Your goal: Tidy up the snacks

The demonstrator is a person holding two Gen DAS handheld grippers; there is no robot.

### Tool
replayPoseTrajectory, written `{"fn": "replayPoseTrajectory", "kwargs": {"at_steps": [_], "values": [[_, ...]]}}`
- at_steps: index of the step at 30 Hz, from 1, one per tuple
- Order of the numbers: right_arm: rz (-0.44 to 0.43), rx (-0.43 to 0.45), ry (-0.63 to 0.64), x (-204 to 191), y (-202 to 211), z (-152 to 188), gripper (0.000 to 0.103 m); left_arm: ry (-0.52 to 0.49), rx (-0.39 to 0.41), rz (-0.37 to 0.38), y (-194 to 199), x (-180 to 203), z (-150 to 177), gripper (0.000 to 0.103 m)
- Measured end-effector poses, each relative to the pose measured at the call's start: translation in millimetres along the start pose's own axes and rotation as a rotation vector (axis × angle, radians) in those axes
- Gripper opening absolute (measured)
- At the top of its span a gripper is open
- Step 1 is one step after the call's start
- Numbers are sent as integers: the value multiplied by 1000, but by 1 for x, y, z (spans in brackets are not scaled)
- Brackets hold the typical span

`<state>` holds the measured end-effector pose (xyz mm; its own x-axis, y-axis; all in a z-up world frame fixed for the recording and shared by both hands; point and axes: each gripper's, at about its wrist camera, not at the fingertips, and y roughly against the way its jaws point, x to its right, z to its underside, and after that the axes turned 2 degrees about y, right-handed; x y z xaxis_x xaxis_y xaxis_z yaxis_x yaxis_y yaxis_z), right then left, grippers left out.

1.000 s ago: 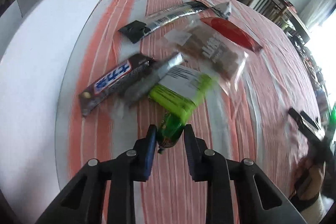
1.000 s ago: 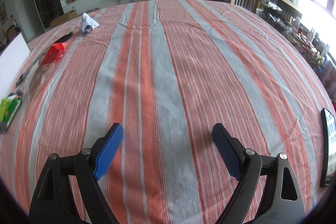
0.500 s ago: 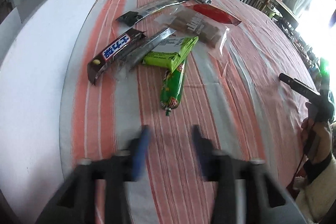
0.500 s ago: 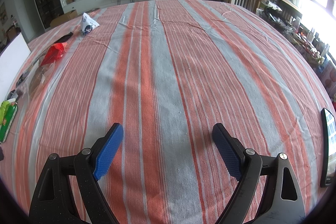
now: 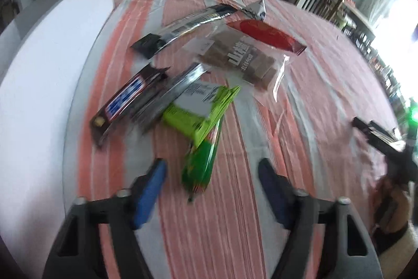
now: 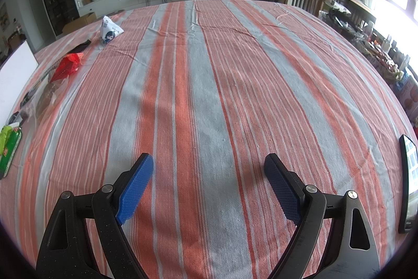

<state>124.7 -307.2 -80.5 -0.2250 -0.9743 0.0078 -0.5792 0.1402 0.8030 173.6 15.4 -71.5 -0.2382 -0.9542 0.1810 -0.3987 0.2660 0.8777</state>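
most snacks lie bunched by the white board (image 5: 44, 85), the green stick (image 5: 202, 161) loose between the left gripper (image 5: 211, 179)'s closing jaws, the right gripper (image 6: 209, 182) gaping over bare cloth (image 6: 222, 64), one white pouch (image 6: 109, 29) left apart.

Snack packets (image 5: 198, 85) clustered on tablecloth

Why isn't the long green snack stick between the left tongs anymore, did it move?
Yes. The long green snack stick was let go; it now lies on the striped tablecloth against the lime green packet, free between the closing left tongs.
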Motion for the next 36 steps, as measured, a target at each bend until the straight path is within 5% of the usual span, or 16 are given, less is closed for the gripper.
{"fn": "replayPoseTrajectory", "kwargs": {"at_steps": [2,3,14,17,18,22,27,36], "values": [[1,0,0,-1,0,0,89,-43,-1,-69,-8,11,-3,39],[1,0,0,-1,0,0,89,-59,6,-84,-9,16,-2,22],[1,0,0,-1,0,0,89,-140,10,146,-21,105,13,22],[1,0,0,0,0,0,89,-191,20,142,-24,128,16,23],[1,0,0,-1,0,0,89,-199,21,134,-24,132,17,27],[0,0,0,-1,0,0,89,-185,52,128,-9,124,22,70],[0,0,0,-1,0,0,89,-106,118,142,25,82,24,75],[1,0,0,-1,0,0,89,38,159,51,47,0,38,78]]}}
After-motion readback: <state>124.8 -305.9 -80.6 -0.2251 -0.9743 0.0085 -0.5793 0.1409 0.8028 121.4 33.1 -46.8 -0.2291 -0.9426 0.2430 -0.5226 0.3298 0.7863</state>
